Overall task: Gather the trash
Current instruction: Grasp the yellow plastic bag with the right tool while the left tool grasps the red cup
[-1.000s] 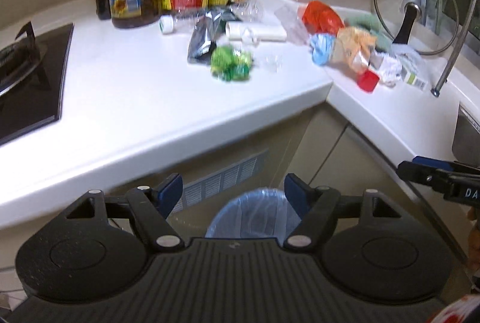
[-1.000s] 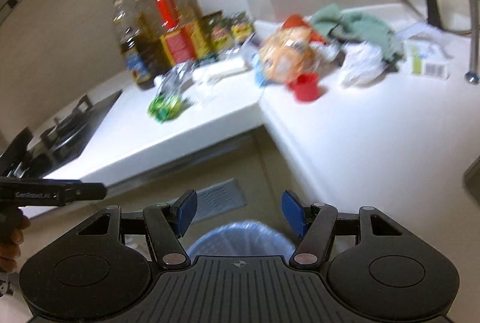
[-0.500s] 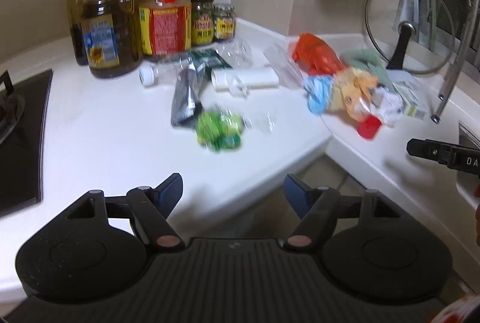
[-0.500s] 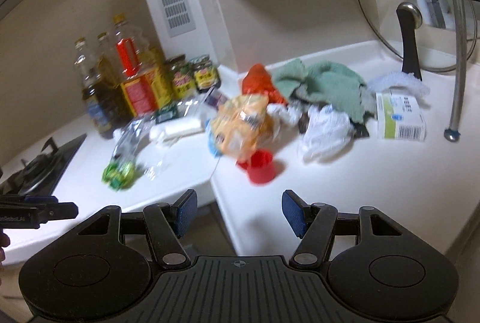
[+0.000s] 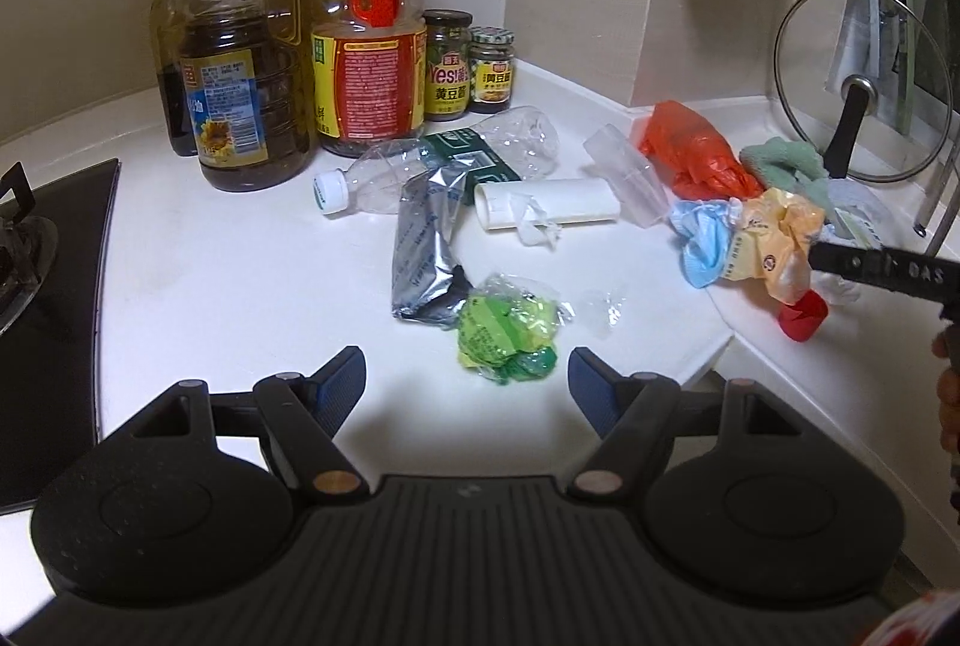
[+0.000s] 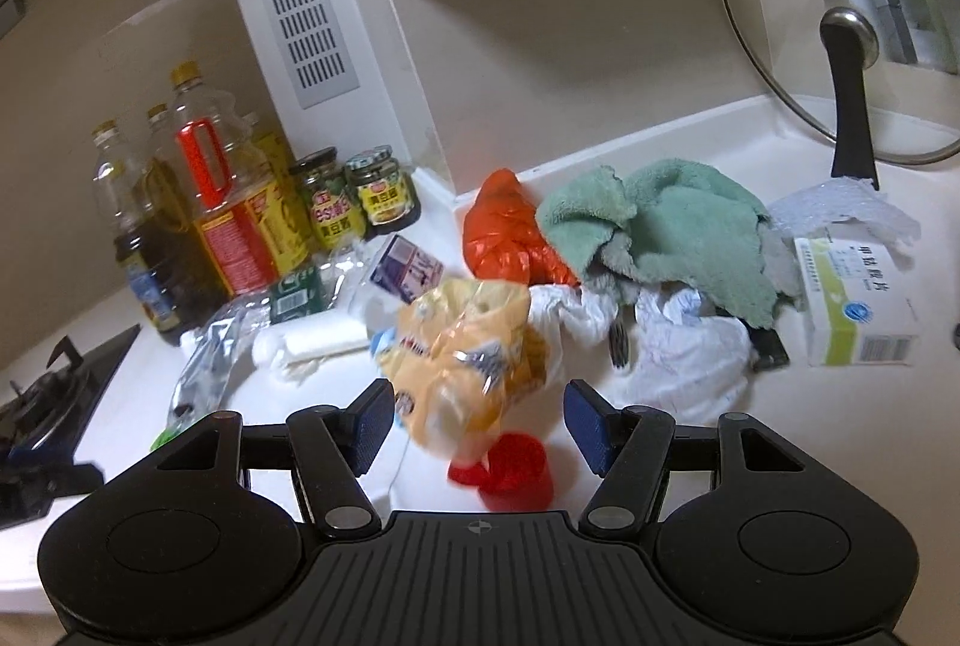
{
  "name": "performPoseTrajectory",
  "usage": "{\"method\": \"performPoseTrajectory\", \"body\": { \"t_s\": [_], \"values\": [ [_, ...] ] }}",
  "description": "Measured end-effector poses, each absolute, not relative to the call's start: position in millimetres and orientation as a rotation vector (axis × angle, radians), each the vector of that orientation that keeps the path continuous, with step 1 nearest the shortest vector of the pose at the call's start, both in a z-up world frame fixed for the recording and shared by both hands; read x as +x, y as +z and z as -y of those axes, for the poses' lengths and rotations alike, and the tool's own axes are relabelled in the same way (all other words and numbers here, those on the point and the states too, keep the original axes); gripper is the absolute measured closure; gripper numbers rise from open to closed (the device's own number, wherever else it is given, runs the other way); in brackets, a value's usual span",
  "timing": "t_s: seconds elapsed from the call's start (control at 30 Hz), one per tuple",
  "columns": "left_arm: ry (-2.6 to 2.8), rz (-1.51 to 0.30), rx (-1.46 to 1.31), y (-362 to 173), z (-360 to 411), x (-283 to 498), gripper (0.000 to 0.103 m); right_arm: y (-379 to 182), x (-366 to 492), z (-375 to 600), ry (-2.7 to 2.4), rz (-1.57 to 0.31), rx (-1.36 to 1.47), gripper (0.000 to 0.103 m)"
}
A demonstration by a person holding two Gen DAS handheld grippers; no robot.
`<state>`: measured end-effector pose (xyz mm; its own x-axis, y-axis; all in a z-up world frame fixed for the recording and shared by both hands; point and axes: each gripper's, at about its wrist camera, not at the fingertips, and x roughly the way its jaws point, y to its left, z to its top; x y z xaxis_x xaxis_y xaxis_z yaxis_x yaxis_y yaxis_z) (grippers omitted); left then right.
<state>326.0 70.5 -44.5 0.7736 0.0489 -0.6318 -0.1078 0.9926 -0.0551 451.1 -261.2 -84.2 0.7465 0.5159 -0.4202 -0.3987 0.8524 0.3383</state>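
The left hand-held gripper (image 5: 467, 382) hovered wide and empty near a crumpled green plastic wrapper (image 5: 507, 338). The right hand-held gripper (image 6: 478, 421) gaped empty before a crumpled yellow plastic bag (image 6: 468, 352) on the white surface (image 6: 780, 406).

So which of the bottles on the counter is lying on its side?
The crushed clear plastic bottle with the white cap, lying flat in front of the oil bottles. The tall oil bottles behind it all stand upright against the wall.

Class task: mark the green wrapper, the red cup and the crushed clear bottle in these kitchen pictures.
green wrapper (image 5: 507, 340), left wrist view, middle of the crumpled plastic.
red cup (image 6: 517, 472), right wrist view, on its side wall.
crushed clear bottle (image 5: 384, 181), left wrist view, on the flattened body near the white cap.
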Motion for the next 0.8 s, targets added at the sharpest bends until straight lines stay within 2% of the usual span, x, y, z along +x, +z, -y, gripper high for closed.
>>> {"method": "performPoseTrajectory", "body": {
  "t_s": [0.4,0.5,0.57,0.8],
  "values": [
    [0.087,-0.696,-0.093,-49,-77,335,0.031,-95,478,255,0.523,-0.540,0.298,0.041],
    [0.077,-0.696,-0.090,-49,-74,337,0.031,-96,482,257,0.530,-0.549,0.313,0.058],
    [0.069,-0.695,-0.085,-49,-70,339,0.032,-97,483,260,0.536,-0.539,0.332,0.065],
    [0.022,-0.677,-0.075,-45,-53,346,0.032,-81,473,270,0.549,-0.446,0.349,0.070]
  ]
}}
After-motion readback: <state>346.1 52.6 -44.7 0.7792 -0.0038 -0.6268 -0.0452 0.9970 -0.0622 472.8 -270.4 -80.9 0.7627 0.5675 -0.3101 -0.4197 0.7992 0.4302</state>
